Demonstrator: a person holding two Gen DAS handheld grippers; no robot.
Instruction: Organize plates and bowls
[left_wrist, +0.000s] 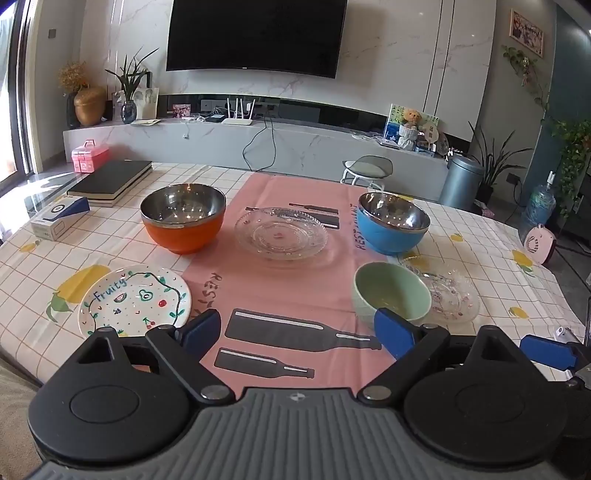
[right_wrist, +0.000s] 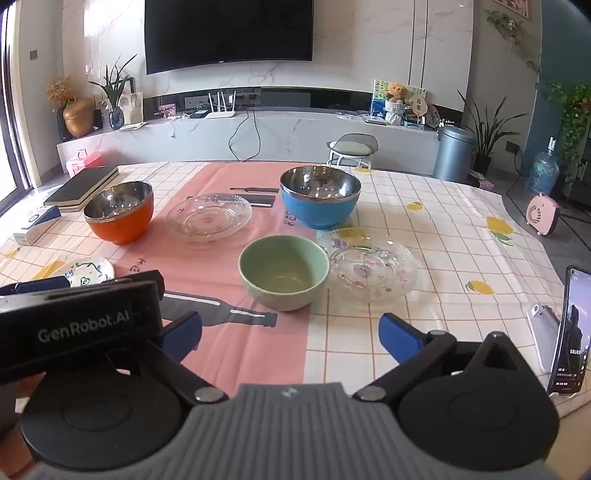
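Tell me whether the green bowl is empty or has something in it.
Empty: the green bowl sits upright, and its bare inner bottom shows in the right wrist view.

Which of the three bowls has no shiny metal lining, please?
The green bowl, beside the flowered glass plate; the orange bowl and blue bowl are steel-lined.

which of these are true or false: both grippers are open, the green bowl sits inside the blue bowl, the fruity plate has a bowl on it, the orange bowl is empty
Both grippers are open: true; the left gripper and the right gripper hold nothing.
The green bowl sits inside the blue bowl: false; it stands apart on the cloth, beside the flowered glass plate.
The fruity plate has a bowl on it: false; it is bare.
The orange bowl is empty: true.
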